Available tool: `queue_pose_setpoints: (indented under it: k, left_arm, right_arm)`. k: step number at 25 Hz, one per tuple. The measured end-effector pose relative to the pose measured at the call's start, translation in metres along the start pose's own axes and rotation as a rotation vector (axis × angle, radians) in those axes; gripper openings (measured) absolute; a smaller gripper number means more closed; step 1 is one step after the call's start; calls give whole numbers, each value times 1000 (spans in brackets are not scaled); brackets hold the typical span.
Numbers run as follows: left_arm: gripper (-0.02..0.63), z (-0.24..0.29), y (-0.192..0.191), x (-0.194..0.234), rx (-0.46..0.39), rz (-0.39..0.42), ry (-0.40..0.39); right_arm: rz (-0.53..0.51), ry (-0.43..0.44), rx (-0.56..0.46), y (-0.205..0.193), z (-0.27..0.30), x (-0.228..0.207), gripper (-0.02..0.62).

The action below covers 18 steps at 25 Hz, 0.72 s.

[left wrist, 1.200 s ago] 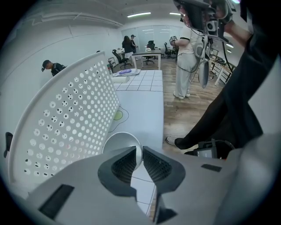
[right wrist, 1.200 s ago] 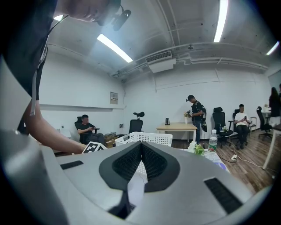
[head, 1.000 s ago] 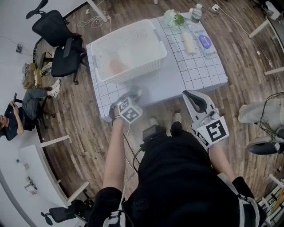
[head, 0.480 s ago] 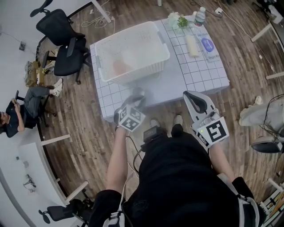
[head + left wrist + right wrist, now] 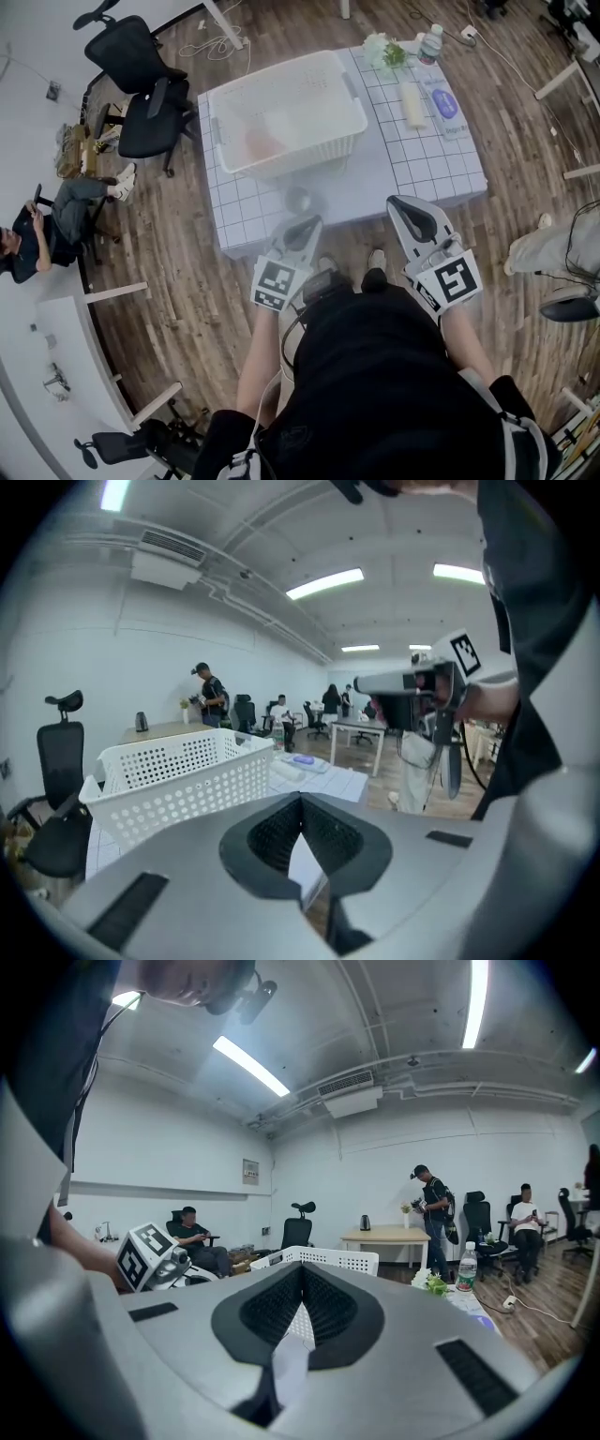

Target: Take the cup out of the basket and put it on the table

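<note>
Seen from above, a person stands at a table (image 5: 427, 164) covered in a white grid-patterned cloth, with a two-jaw gripper in each hand. A white perforated basket (image 5: 314, 148) sits on the far left part of the table. The cup (image 5: 300, 200), small, grey and round, stands on the cloth just in front of the basket, near the table's front edge and outside the basket.

The left gripper (image 5: 306, 225) hangs just short of the cup, not touching it. Its jaws have just closed and are pressed together with nothing between them. The right gripper (image 5: 401, 203) is held over the table's front edge, well to the right of the cup, and is also clenched on nothing.

The placing step looks finished, since the cup is out of the basket and upright on the table. The next move calls for little more than keeping the left gripper clear so the cup is not knocked. An orange shape (image 5: 262, 142) shows inside the basket, but what it is cannot be told.
</note>
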<state>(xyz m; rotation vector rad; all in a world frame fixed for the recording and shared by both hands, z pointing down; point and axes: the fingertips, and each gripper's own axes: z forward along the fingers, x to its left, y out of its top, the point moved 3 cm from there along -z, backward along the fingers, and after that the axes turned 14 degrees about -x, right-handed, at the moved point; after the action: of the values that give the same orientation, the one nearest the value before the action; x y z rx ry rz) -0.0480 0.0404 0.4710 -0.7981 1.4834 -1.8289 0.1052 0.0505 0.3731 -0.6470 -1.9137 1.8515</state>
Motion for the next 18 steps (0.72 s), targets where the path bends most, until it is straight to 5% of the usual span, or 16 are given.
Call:
queue_pose_setpoints:
  k: [5,18]
  left_arm:
    - [9,-19,24,14,-174,-107,94]
    - [9,-42,49,28,-277,-102,158]
  right_arm:
    - [1,23,1,-1,9,5,15]
    - [4,79,19,-10,29,23,15]
